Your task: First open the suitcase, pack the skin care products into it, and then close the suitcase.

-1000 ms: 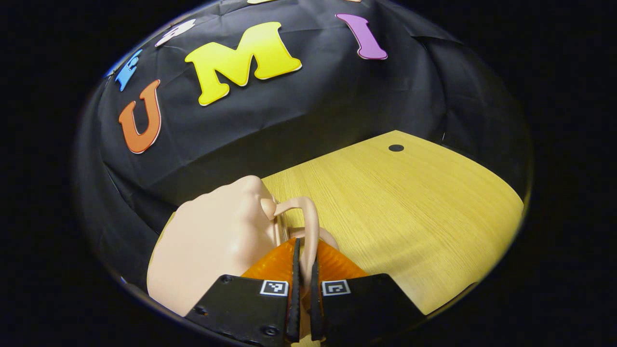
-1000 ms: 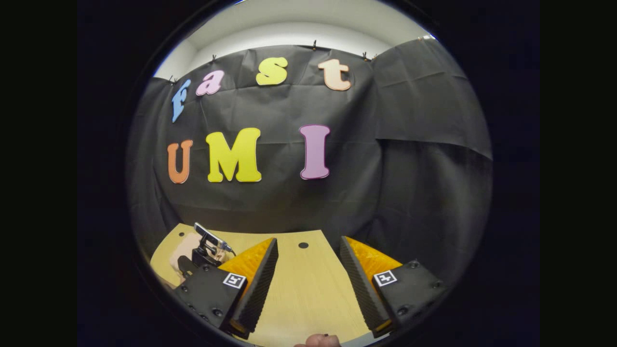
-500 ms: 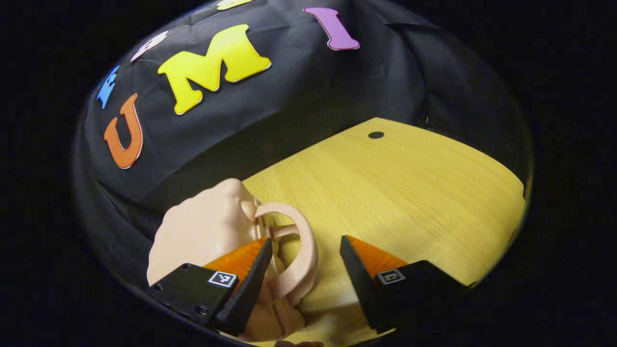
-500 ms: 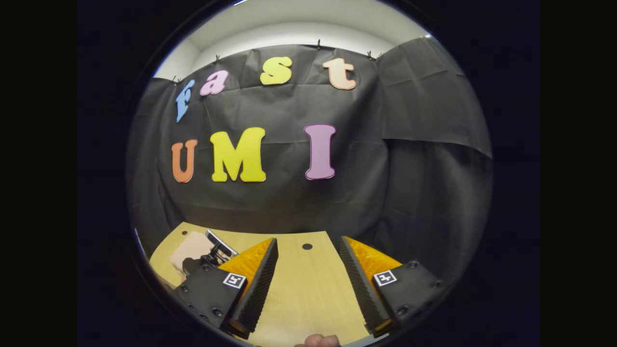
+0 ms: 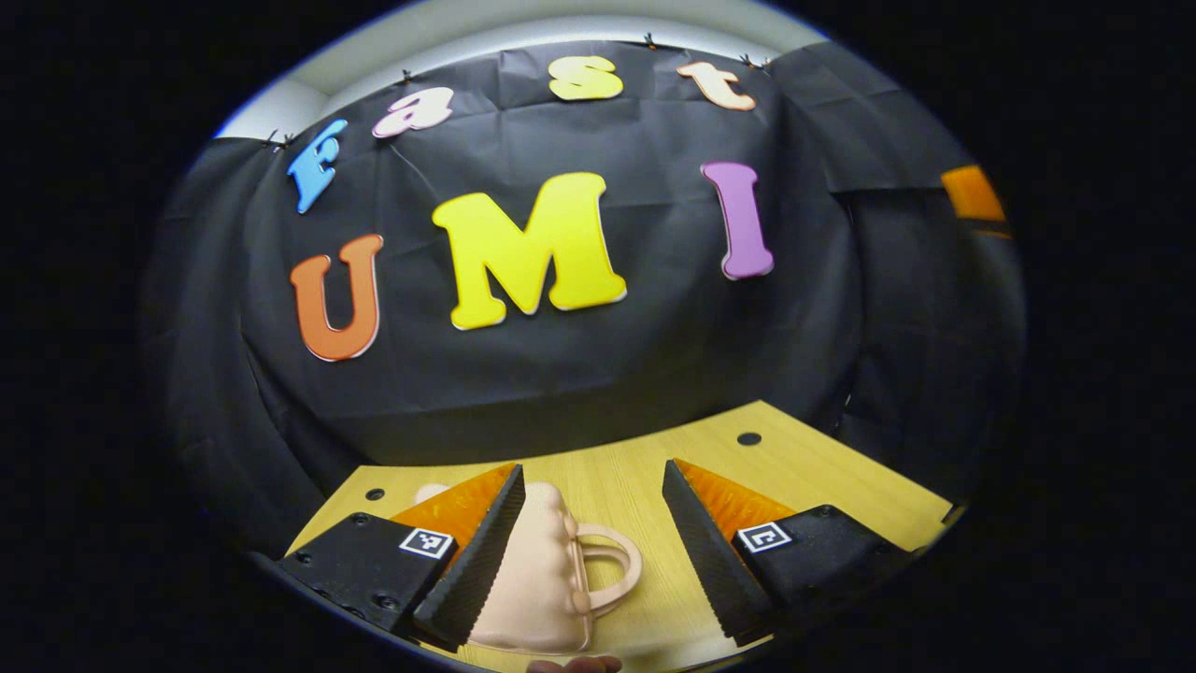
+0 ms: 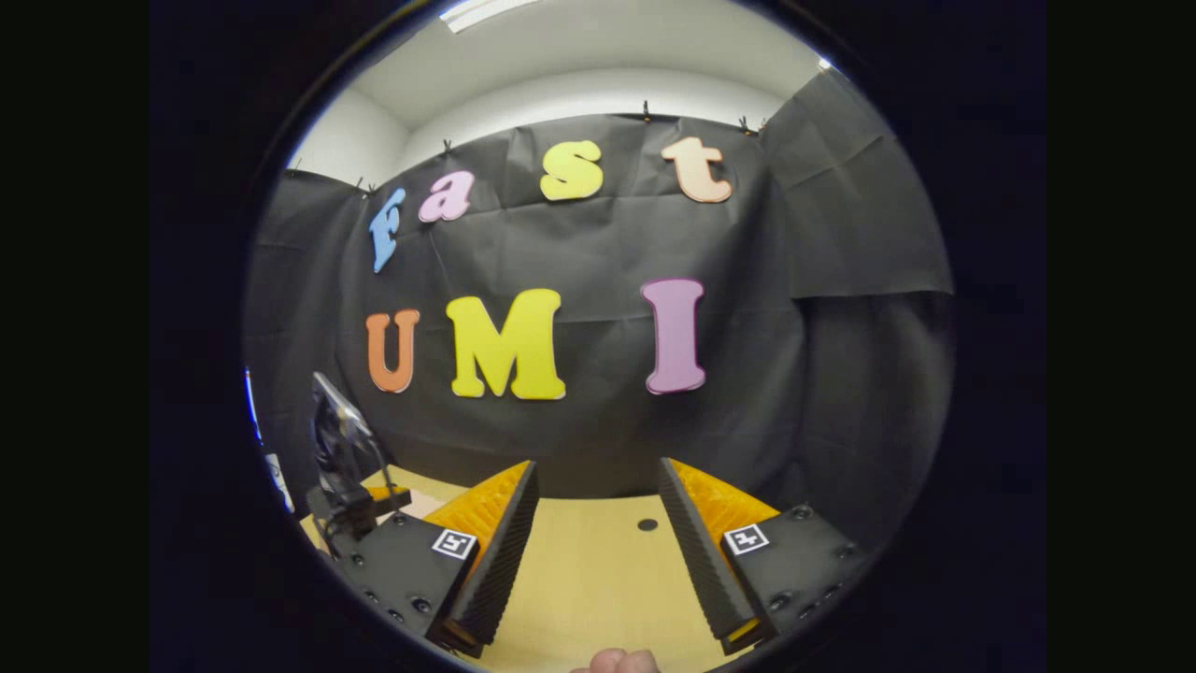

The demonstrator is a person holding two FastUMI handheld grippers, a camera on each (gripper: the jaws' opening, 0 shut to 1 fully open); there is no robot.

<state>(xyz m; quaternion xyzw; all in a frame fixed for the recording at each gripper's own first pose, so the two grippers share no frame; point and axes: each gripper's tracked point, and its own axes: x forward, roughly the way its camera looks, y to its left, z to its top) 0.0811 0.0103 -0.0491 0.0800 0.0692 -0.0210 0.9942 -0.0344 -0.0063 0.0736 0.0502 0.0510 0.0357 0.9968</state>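
A small pale peach suitcase [image 5: 537, 579] rests shut on the wooden table [image 5: 813, 486], its curved handle [image 5: 617, 565] pointing right. In the left gripper view my left gripper [image 5: 591, 472] is open and raised above the case. The left finger hides the case's left side, and nothing is between the fingers. In the right gripper view my right gripper [image 6: 598, 465] stands open over bare table [image 6: 589, 579], holding nothing. The left gripper [image 6: 348, 467] appears there at the far left, lifted off the table.
The black cloth wall closes off the table's back and right side. A small dark hole [image 5: 748, 438] marks the tabletop toward the back, seen again as the hole [image 6: 647, 524] ahead of the right gripper. Part of a hand [image 6: 617, 662] shows at the bottom edge.
My left gripper let go of the suitcase handle, opened, and drew back and up from the case. The right gripper stayed open and tilted upward a little.
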